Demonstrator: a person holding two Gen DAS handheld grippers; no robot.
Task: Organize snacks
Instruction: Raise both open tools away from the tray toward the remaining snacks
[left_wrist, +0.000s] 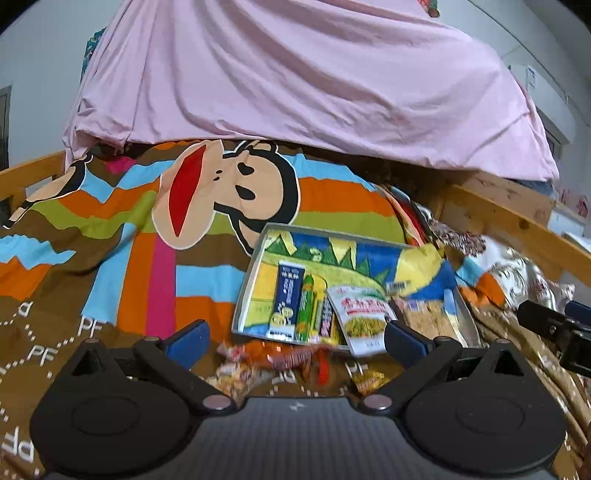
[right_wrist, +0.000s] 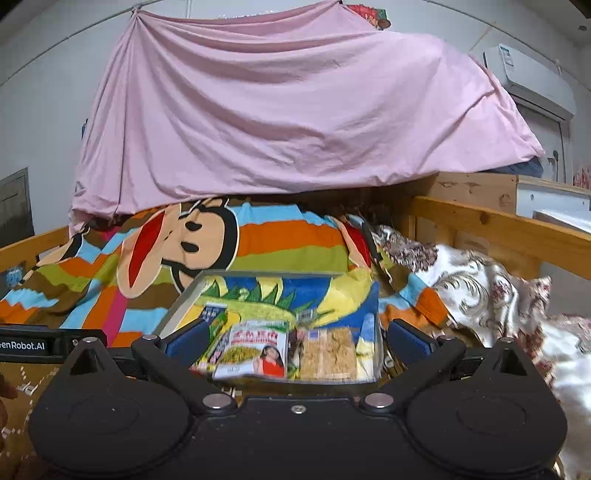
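Observation:
A shallow grey tray (left_wrist: 248, 273) lined with a colourful cloth lies on the bed and holds snacks: a dark blue box (left_wrist: 288, 301), a green stick pack (left_wrist: 306, 308), a white packet (left_wrist: 364, 319) and a tan cracker pack (left_wrist: 428, 319). Several loose small snacks (left_wrist: 280, 360) lie on the bedspread in front of the tray, right before my left gripper (left_wrist: 295, 341), which stands open and empty. My right gripper (right_wrist: 295, 341) is open too, with nothing held; past it I see the tray (right_wrist: 184, 301), the white packet (right_wrist: 255, 349) and the cracker pack (right_wrist: 328, 352).
A striped cartoon-monkey bedspread (left_wrist: 147, 229) covers the bed. A pink sheet (left_wrist: 295, 85) hangs over the far end. A wooden bed rail (right_wrist: 498, 229) runs along the right, with a floral quilt (right_wrist: 480, 291) bunched beside it. The right gripper's body (left_wrist: 557, 328) shows at the left view's right edge.

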